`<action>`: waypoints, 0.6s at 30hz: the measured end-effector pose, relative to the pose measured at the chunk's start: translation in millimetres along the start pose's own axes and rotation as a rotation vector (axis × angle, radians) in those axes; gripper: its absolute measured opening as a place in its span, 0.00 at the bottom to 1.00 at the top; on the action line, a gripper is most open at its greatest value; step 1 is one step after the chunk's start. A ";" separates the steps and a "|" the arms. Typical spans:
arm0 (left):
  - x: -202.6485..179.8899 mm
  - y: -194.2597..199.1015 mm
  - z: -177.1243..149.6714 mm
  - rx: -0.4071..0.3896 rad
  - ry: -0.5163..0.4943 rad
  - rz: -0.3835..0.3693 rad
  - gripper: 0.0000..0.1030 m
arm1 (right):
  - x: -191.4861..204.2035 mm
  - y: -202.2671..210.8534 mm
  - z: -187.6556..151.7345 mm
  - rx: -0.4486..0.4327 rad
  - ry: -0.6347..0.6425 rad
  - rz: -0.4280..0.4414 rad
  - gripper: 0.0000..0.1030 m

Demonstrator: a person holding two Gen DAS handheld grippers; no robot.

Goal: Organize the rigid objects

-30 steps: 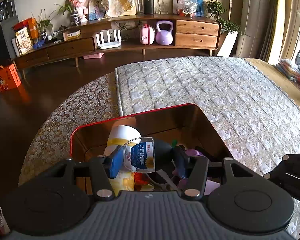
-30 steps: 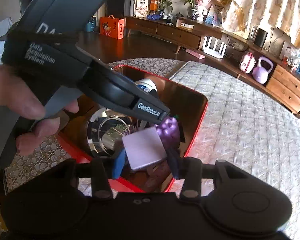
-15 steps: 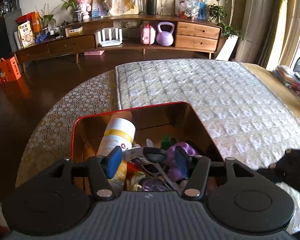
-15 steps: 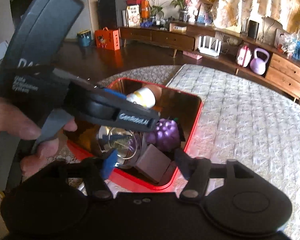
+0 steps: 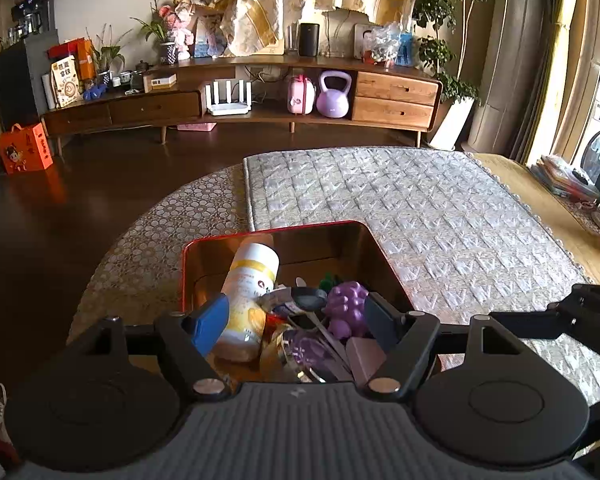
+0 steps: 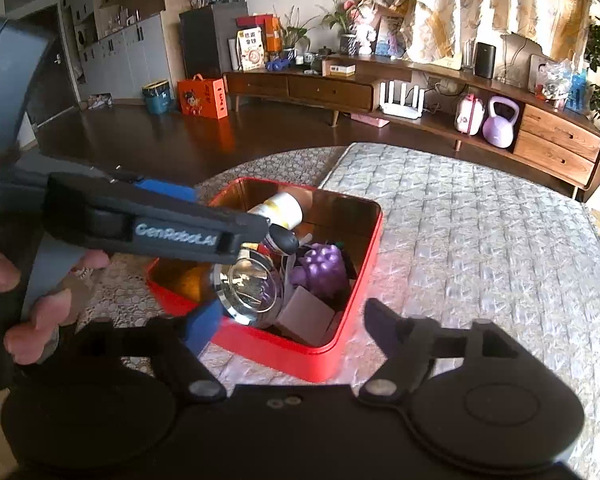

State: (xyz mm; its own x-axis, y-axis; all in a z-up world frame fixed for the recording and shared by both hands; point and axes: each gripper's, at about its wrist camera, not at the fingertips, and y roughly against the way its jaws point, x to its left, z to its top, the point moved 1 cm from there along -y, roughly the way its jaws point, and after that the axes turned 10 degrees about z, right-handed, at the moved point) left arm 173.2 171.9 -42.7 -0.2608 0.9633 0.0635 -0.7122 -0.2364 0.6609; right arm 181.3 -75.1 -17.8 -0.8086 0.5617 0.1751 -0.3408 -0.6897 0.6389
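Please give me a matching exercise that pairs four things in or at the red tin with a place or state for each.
Things:
1. bottle
2. grapes
3. glass jar
4. left gripper

Places or states:
a. open, holding nothing
b. purple, mid-tin
c. lying with its cap toward the tin's far wall
d. metal-rimmed, at the near-left wall

Pairs: 1-c, 2-b, 3-d, 4-a

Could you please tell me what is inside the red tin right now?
The red tin holds a yellow-white bottle, purple toy grapes, a glass jar and a mauve block; whatever lies underneath them is covered.
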 end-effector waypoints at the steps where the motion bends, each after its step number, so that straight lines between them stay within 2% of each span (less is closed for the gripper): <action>1: 0.9 3.8 -1.6 -0.001 0.003 -0.001 0.72 | 1.3 2.1 0.4 -0.003 -0.003 0.002 0.82; 3: 1.5 11.5 -5.0 -0.006 0.007 -0.002 0.77 | 2.7 7.5 -0.6 -0.010 -0.010 0.009 0.84; 9: 6.5 33.7 -15.5 -0.018 0.037 -0.011 0.78 | 2.6 29.7 -5.0 -0.072 -0.028 0.022 0.99; 18: 11.6 65.7 -29.1 -0.052 0.078 -0.026 0.84 | -5.0 63.1 -11.7 -0.153 -0.073 0.009 1.00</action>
State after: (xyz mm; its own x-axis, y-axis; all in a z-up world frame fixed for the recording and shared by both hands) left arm 104.4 163.9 -20.4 -0.2902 0.9569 -0.0132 -0.7520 -0.2194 0.6216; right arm 158.2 -126.7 12.9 -0.7767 0.5831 0.2380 -0.4071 -0.7532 0.5167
